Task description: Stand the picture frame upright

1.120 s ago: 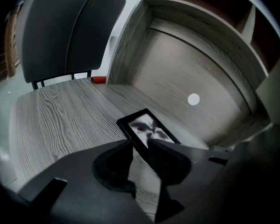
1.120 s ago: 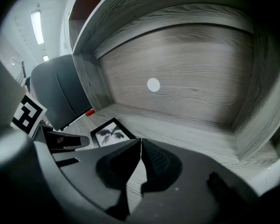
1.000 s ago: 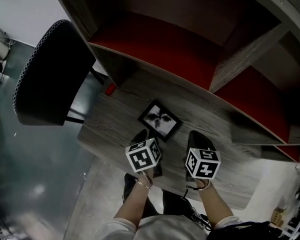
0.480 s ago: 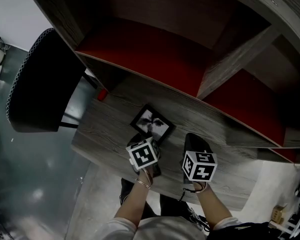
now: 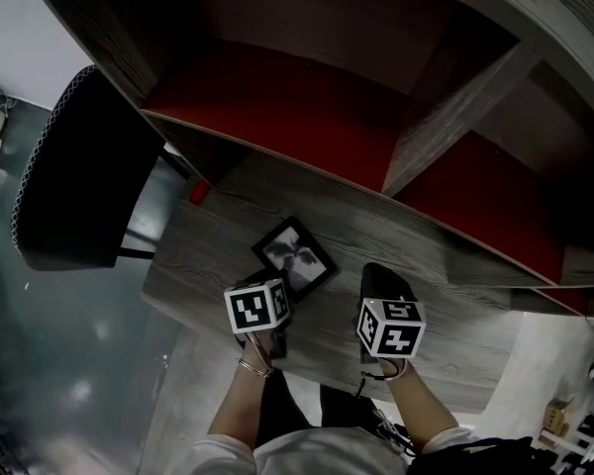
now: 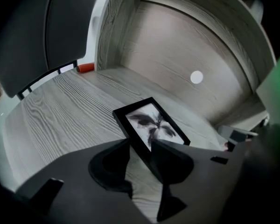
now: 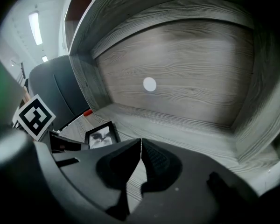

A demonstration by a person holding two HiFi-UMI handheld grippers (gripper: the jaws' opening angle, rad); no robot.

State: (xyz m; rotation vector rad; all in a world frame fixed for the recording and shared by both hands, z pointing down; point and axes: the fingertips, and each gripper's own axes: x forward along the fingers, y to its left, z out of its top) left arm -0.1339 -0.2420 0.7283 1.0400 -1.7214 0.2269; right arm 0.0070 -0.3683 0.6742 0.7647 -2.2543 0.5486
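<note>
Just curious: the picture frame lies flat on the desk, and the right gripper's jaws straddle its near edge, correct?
It is the left gripper whose jaws, having just closed a little, straddle the picture frame lying flat on the desk; the left gripper view shows it.

"What do the tools look like?"

"The left gripper (image 6: 141,149) and the right gripper (image 7: 140,143) are matte black with curved jaws. The right one's pads (image 7: 157,160) are ribbed. Behind the jaws, the left cube (image 5: 255,308) and the right cube (image 5: 391,327) are white with black square markers."

"And the clothing?"

"A pale left sleeve (image 5: 213,455) and right sleeve (image 5: 445,441), with a thin bracelet (image 5: 249,368) behind the left cube."
</note>
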